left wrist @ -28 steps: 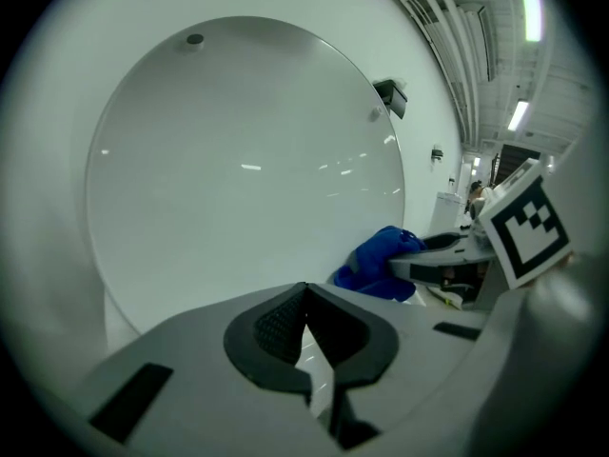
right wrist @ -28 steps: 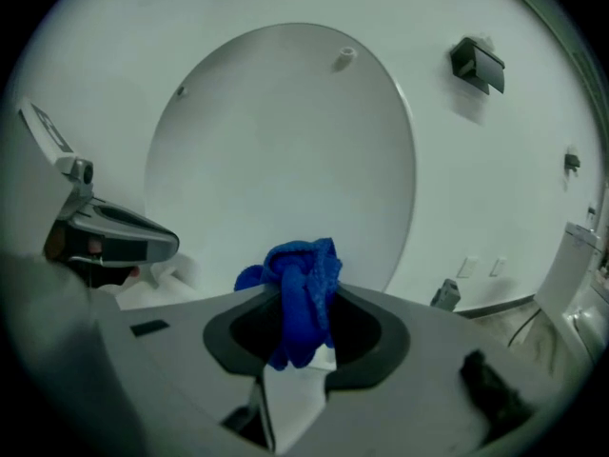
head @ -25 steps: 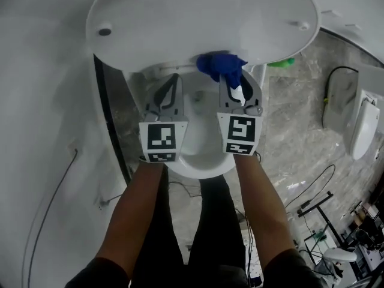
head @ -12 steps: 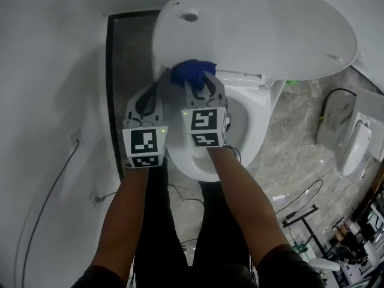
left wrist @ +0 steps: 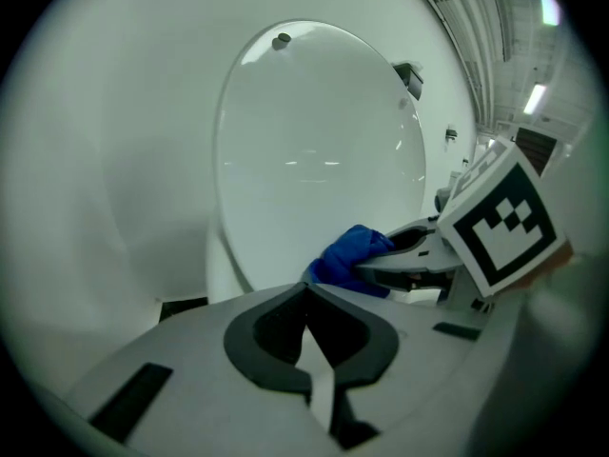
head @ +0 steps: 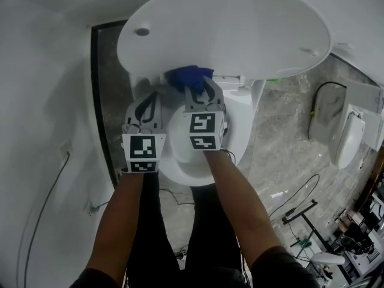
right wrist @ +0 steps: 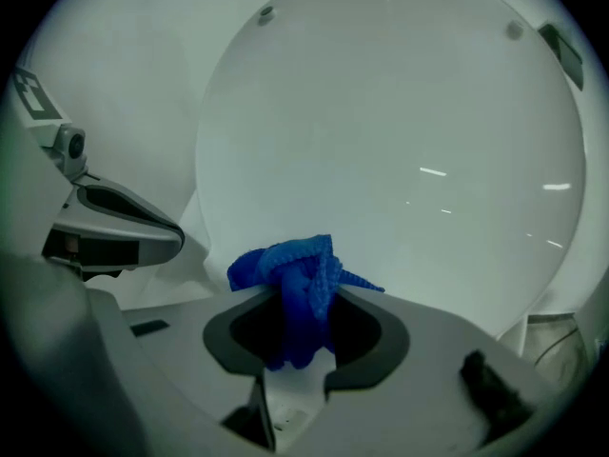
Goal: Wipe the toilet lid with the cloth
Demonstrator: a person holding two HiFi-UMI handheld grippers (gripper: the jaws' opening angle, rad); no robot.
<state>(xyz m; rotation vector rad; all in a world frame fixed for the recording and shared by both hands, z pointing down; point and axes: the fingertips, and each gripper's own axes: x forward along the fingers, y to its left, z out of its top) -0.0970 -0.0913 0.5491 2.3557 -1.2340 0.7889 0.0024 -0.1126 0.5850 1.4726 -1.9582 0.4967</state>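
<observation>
The white toilet lid stands raised; its inner face fills both gripper views. A bunched blue cloth is pinched in my right gripper, which is shut on it and holds it against the lid's lower edge near the hinge. My left gripper is shut and empty, just left of the right one, over the bowl's left side. In the left gripper view the cloth and the right gripper show ahead to the right.
The white toilet bowl lies under both grippers. A white wall rises at the left, with a dark strip beside the toilet. Marble floor, cables and a white fixture lie to the right.
Both grippers and the cloth have moved left along the lid's lower edge, from its right part toward the hinge. The head view has shifted as well.
</observation>
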